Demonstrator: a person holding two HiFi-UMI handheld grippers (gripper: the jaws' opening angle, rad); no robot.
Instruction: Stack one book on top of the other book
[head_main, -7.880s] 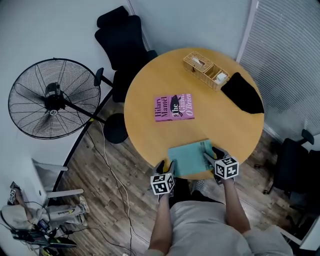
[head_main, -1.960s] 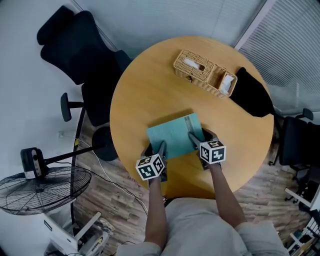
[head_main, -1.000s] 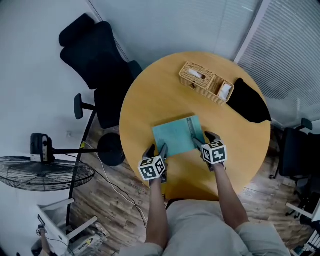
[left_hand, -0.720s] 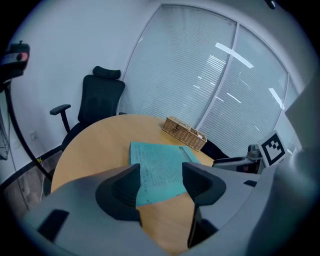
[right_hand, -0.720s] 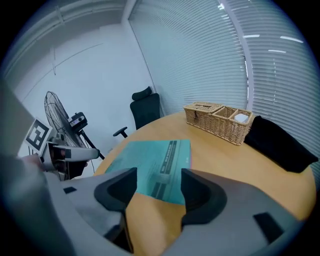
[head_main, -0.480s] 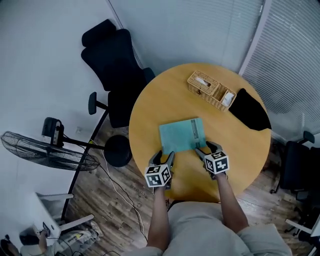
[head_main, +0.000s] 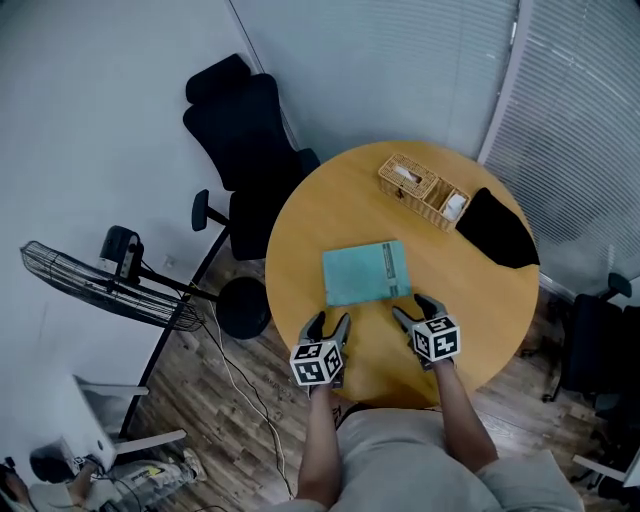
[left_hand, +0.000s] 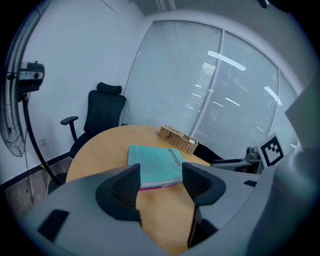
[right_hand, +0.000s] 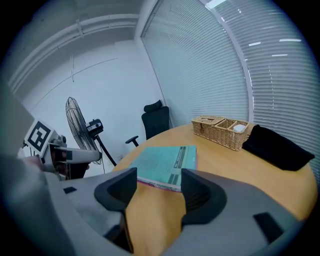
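A teal book (head_main: 366, 272) lies flat in the middle of the round wooden table (head_main: 330, 210). It rests on a pink book, which shows only as a thin pink edge (left_hand: 156, 187) (right_hand: 156, 185) under it. My left gripper (head_main: 328, 325) hovers just short of the teal book's near left corner, jaws apart with nothing between them. My right gripper (head_main: 413, 308) hangs by the near right corner, also open and empty. Neither touches the stack. In the left gripper view the teal book (left_hand: 152, 162) lies beyond the jaws, and likewise the teal book (right_hand: 165, 160) in the right gripper view.
A wicker basket (head_main: 420, 190) and a black cloth (head_main: 497, 228) sit at the table's far right. A black office chair (head_main: 245, 120) stands behind the table, a floor fan (head_main: 100, 285) to the left, and another dark chair (head_main: 600, 340) to the right.
Both grippers have drawn back from the teal book toward the person and risen. The teal book stays where it was set, on the pink one.
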